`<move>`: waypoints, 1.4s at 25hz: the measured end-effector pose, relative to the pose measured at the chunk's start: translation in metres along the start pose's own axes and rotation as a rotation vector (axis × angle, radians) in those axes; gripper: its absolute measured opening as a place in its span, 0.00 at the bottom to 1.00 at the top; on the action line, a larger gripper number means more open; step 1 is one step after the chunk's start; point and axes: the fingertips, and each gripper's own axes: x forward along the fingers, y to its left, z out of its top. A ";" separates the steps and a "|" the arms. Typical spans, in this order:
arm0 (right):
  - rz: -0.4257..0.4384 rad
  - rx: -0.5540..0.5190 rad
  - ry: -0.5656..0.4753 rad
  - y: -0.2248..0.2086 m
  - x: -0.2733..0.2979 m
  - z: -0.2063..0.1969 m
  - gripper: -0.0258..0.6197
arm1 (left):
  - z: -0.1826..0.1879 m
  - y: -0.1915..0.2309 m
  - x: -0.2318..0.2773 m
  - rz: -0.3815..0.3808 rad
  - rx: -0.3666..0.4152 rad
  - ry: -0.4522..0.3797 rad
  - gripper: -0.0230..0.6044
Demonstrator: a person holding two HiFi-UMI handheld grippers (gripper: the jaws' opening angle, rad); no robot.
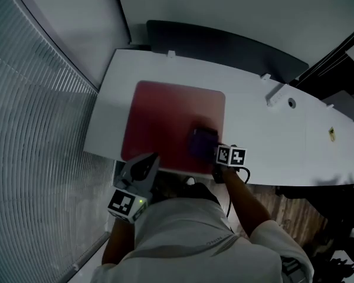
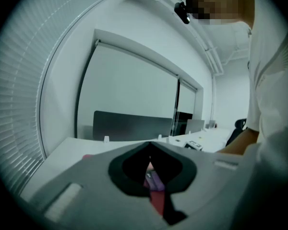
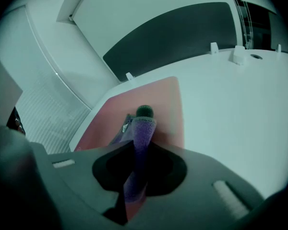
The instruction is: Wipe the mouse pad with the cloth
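Observation:
A red mouse pad (image 1: 165, 114) lies on the white desk (image 1: 271, 140). A purple cloth (image 1: 202, 142) rests on the pad's near right corner, and my right gripper (image 1: 213, 152) is shut on it. In the right gripper view the cloth (image 3: 140, 138) stands up as a folded strip out of the right gripper (image 3: 134, 174), over the pad (image 3: 151, 97). My left gripper (image 1: 146, 161) hangs at the desk's near edge, left of the cloth, with jaws together and nothing held. Through the left gripper (image 2: 151, 176) a sliver of cloth (image 2: 156, 180) and pad (image 2: 157, 201) shows.
A dark partition panel (image 1: 224, 46) runs along the desk's far edge. A small white block (image 1: 275, 94) and a round cable hole (image 1: 291, 103) sit at the back right. Window blinds (image 1: 29, 128) fill the left side.

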 end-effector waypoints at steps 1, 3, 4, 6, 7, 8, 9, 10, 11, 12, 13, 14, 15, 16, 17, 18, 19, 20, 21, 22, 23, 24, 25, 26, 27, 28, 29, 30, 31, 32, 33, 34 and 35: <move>-0.002 -0.001 0.000 -0.010 -0.007 0.000 0.11 | -0.001 -0.007 0.003 0.007 -0.003 0.003 0.04; -0.007 -0.010 0.004 -0.028 -0.022 -0.004 0.11 | -0.004 -0.020 0.007 0.025 -0.019 0.014 0.04; -0.008 -0.011 0.007 -0.037 -0.030 -0.007 0.11 | -0.006 -0.027 0.008 0.030 -0.025 0.026 0.04; -0.016 -0.004 0.003 -0.053 -0.046 -0.012 0.11 | -0.006 -0.037 0.010 0.033 -0.028 0.054 0.04; -0.023 0.001 -0.005 -0.062 -0.054 -0.012 0.11 | -0.006 -0.040 0.011 0.031 -0.024 0.066 0.04; -0.030 0.010 -0.018 -0.070 -0.061 -0.011 0.11 | -0.007 -0.042 0.013 0.027 -0.019 0.075 0.04; -0.037 0.026 -0.032 -0.077 -0.069 -0.010 0.11 | -0.008 -0.043 0.015 0.021 -0.017 0.078 0.04; -0.047 0.051 -0.047 -0.083 -0.076 -0.011 0.11 | -0.007 -0.043 0.017 0.012 -0.021 0.076 0.04; -0.061 0.078 -0.064 -0.088 -0.084 -0.012 0.11 | -0.004 -0.043 0.018 0.002 -0.027 0.068 0.04; -0.076 0.100 -0.082 -0.090 -0.091 -0.014 0.11 | -0.001 -0.042 0.018 -0.009 -0.031 0.059 0.04; -0.092 0.114 -0.100 -0.090 -0.098 -0.016 0.11 | 0.001 -0.040 0.017 -0.022 -0.030 0.053 0.04; -0.109 0.119 -0.117 -0.088 -0.104 -0.016 0.11 | 0.004 -0.037 0.016 -0.033 -0.027 0.049 0.04; -0.124 0.120 -0.134 -0.084 -0.110 -0.015 0.11 | 0.006 -0.034 0.014 -0.044 -0.026 0.043 0.04; -0.135 0.118 -0.150 -0.079 -0.116 -0.013 0.11 | 0.009 -0.030 0.012 -0.053 -0.023 0.036 0.04; -0.140 0.116 -0.167 -0.071 -0.122 -0.010 0.11 | 0.012 -0.026 0.008 -0.059 -0.020 0.030 0.04; -0.136 0.114 -0.181 -0.060 -0.127 -0.006 0.11 | 0.015 -0.021 0.004 -0.061 -0.019 0.027 0.04; -0.124 0.108 -0.194 -0.046 -0.130 -0.002 0.11 | 0.017 -0.015 -0.002 -0.060 -0.022 0.024 0.04; -0.103 0.096 -0.203 -0.029 -0.131 0.001 0.11 | 0.018 -0.009 -0.008 -0.059 -0.028 0.019 0.04; -0.075 0.078 -0.207 -0.009 -0.128 0.005 0.11 | 0.018 -0.002 -0.015 -0.056 -0.033 0.014 0.04; -0.041 0.056 -0.205 0.014 -0.123 0.007 0.11 | 0.017 0.006 -0.023 -0.052 -0.038 0.010 0.04; 0.000 0.035 -0.199 0.039 -0.115 0.008 0.11 | 0.016 0.014 -0.032 -0.046 -0.042 0.006 0.04; 0.046 0.015 -0.187 0.065 -0.105 0.008 0.11 | 0.015 0.023 -0.040 -0.037 -0.047 0.003 0.04; 0.095 -0.005 -0.171 0.093 -0.094 0.007 0.11 | 0.013 0.032 -0.050 -0.025 -0.053 -0.001 0.04; 0.145 -0.023 -0.153 0.122 -0.081 0.005 0.11 | 0.013 0.041 -0.061 -0.011 -0.059 -0.005 0.04; 0.196 -0.039 -0.134 0.151 -0.068 0.004 0.11 | 0.015 0.050 -0.072 0.002 -0.064 -0.011 0.04; 0.246 -0.050 -0.110 0.180 -0.056 0.001 0.11 | 0.019 0.058 -0.084 0.015 -0.066 -0.016 0.04; 0.297 -0.056 -0.084 0.209 -0.046 -0.001 0.11 | 0.023 0.065 -0.096 0.027 -0.068 -0.019 0.04; 0.346 -0.058 -0.055 0.237 -0.036 -0.004 0.11 | 0.028 0.071 -0.108 0.039 -0.071 -0.020 0.04; 0.392 -0.056 -0.028 0.264 -0.027 -0.007 0.11 | 0.031 0.078 -0.120 0.051 -0.075 -0.021 0.04; 0.437 -0.049 -0.002 0.288 -0.016 -0.012 0.11 | 0.031 0.084 -0.132 0.066 -0.079 -0.022 0.04; 0.476 -0.042 0.022 0.310 -0.005 -0.018 0.11 | 0.028 0.091 -0.143 0.081 -0.083 -0.023 0.04; 0.507 -0.040 0.044 0.329 0.008 -0.026 0.11 | 0.022 0.099 -0.155 0.098 -0.088 -0.024 0.04; 0.525 -0.043 0.063 0.346 0.022 -0.034 0.11 | 0.015 0.107 -0.167 0.116 -0.094 -0.026 0.04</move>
